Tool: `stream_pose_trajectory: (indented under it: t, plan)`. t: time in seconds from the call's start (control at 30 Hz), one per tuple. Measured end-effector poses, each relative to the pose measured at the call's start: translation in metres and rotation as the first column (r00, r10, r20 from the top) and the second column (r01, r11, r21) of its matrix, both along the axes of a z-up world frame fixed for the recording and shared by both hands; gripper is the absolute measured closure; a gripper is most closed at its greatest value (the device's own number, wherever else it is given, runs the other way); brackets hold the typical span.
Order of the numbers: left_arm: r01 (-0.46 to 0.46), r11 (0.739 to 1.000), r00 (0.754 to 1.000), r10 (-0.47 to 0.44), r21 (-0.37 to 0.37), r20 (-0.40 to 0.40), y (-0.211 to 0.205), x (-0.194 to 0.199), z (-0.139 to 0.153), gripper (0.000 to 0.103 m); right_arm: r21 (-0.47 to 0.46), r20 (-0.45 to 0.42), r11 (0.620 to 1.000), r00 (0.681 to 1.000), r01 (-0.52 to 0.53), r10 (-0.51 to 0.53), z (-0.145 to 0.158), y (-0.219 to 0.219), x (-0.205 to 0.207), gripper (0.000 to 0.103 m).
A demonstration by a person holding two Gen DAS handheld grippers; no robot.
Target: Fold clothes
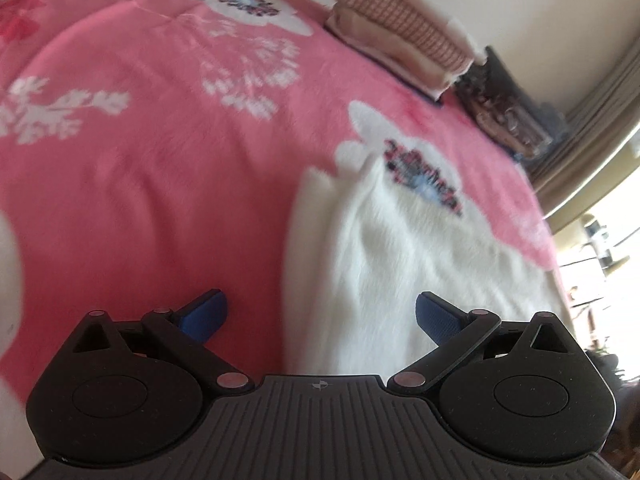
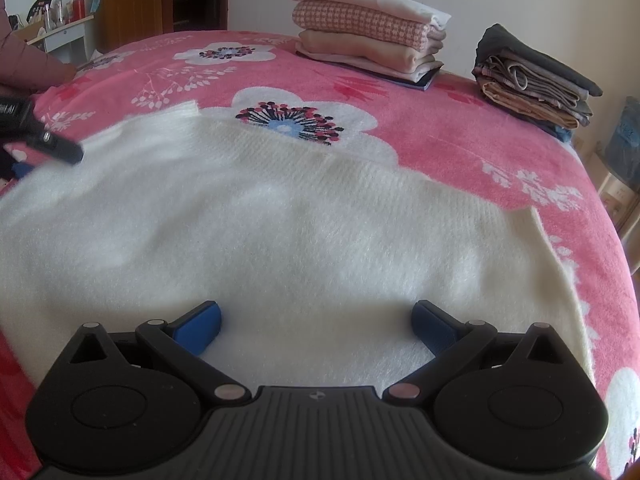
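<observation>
Where the left view blurs, perhaps the white sweater (image 2: 280,232) only.

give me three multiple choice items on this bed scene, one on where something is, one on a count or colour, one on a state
1. Where do the folded piles sit relative to the white sweater?
A. on top of it
B. beyond it, at the far side of the bed
C. under it

2. How many folded piles are on the pink blanket?
A. two
B. four
C. none

3. What state is the right hand-held gripper in?
A. shut on the sweater
B. shut on nothing
C. open, above the sweater

Answers:
1. B, the light pile and the dark pile lie past the sweater near the wall.
2. A, only those two stacks show.
3. C, its blue pads stand wide apart with nothing between them; the left hand-held gripper is open as well.
</observation>
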State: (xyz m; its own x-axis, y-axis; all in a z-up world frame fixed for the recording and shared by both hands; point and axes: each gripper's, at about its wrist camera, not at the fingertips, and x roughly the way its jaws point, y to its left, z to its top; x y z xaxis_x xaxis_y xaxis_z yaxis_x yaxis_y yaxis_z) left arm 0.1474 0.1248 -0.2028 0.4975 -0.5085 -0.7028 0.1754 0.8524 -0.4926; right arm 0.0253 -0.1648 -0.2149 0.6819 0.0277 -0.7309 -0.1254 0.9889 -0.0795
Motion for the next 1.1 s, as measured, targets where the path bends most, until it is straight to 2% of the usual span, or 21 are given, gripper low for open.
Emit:
stream_pose_trajectory:
  t: [0.1,0.3,0.43,0.5,0.6,0.7,0.83,0.87,0.97,1.03,1.07,1.1]
  plan:
    - [0.019,0.997,1.0,-0.02,-0.069,-0.016,0.001,0.011,-0.008,0.001,-0.001,-0.003,1.0,1.0,0.0,0.0,0.0,0.001,0.0,0.0]
    - [0.052,0.982,0.996,-0.065,-0.183,-0.063,0.014,0.01,-0.015,0.003,-0.001,-0.002,1.0,1.0,0.006,-0.006,0.0,0.001,0.0,0.0]
    - [0.092,0.973,0.99,-0.111,-0.213,-0.083,0.017,-0.001,-0.013,0.003,0.0,0.002,1.0,1.0,0.007,-0.007,-0.001,0.001,-0.001,0.0]
    - [0.142,0.964,0.982,-0.165,-0.226,-0.088,0.011,-0.008,-0.014,0.003,0.0,0.002,1.0,1.0,0.008,-0.008,-0.001,0.001,-0.001,0.0]
    - [0.228,0.953,0.966,-0.247,-0.197,-0.075,-0.001,-0.014,-0.015,0.003,0.0,0.001,1.0,1.0,0.009,-0.009,0.0,0.001,-0.001,0.0]
    - [0.221,0.955,0.967,-0.24,-0.196,-0.083,-0.005,-0.007,-0.016,0.003,0.0,0.0,1.0,1.0,0.009,-0.009,0.0,0.001,-0.001,0.0]
    - [0.147,0.95,0.978,-0.182,-0.274,-0.105,-0.001,0.006,-0.024,0.003,0.001,0.001,1.0,1.0,0.011,-0.011,0.0,0.001,0.0,0.0]
    - [0.153,0.958,0.979,-0.181,-0.243,-0.096,-0.005,0.004,-0.022,0.004,0.001,0.001,1.0,1.0,0.013,-0.013,0.0,0.001,-0.001,0.0]
    - [0.174,0.976,0.981,-0.183,-0.129,-0.063,-0.016,-0.004,-0.014,0.02,0.0,-0.003,1.0,1.0,0.016,-0.016,0.001,0.001,0.0,0.0]
    - [0.183,0.983,0.982,-0.183,-0.017,-0.033,-0.022,-0.013,-0.007,0.044,0.0,-0.005,1.0,1.0,0.019,-0.019,0.001,0.002,0.0,0.0]
    - [0.18,0.983,0.984,-0.179,0.026,-0.022,-0.023,-0.017,-0.003,0.048,-0.001,-0.004,1.0,1.0,0.021,-0.021,0.001,0.002,0.0,0.0]
    - [0.172,0.985,0.985,-0.172,0.024,-0.019,-0.022,-0.019,0.001,0.056,-0.001,-0.001,1.0,1.0,0.022,-0.022,0.0,0.002,0.0,0.0]
